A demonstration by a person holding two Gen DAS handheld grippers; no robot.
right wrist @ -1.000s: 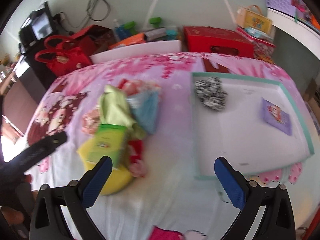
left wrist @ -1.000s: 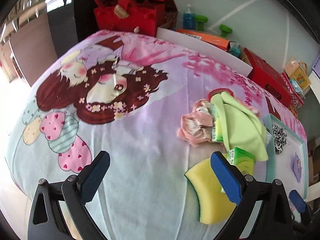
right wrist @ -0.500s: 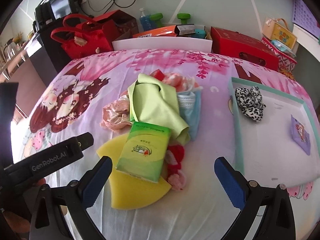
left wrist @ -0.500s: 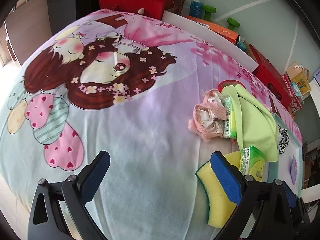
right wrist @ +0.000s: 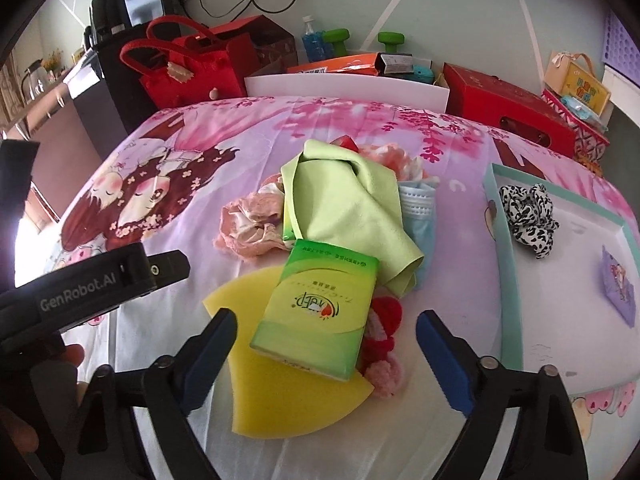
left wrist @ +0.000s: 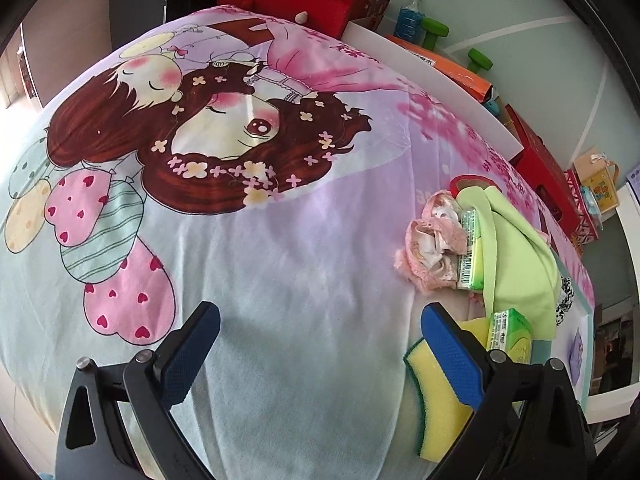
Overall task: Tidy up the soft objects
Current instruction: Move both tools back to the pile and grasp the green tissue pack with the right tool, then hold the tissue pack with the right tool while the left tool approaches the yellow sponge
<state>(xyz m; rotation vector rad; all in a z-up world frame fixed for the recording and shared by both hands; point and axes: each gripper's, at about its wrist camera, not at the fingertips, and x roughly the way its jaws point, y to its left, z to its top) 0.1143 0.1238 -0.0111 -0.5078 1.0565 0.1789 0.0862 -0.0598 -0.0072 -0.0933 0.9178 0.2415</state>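
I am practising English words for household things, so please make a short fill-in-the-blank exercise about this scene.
1. The green tissue pack lies on top of the yellow ____.
2. The black-and-white spotted scrunchie lies inside the ____-rimmed tray.
3. The jaws of the right hand-held gripper are ____, holding nothing.
4. The light green cloth partly covers a ____ face mask.

Missing words: sponge; teal; open; blue
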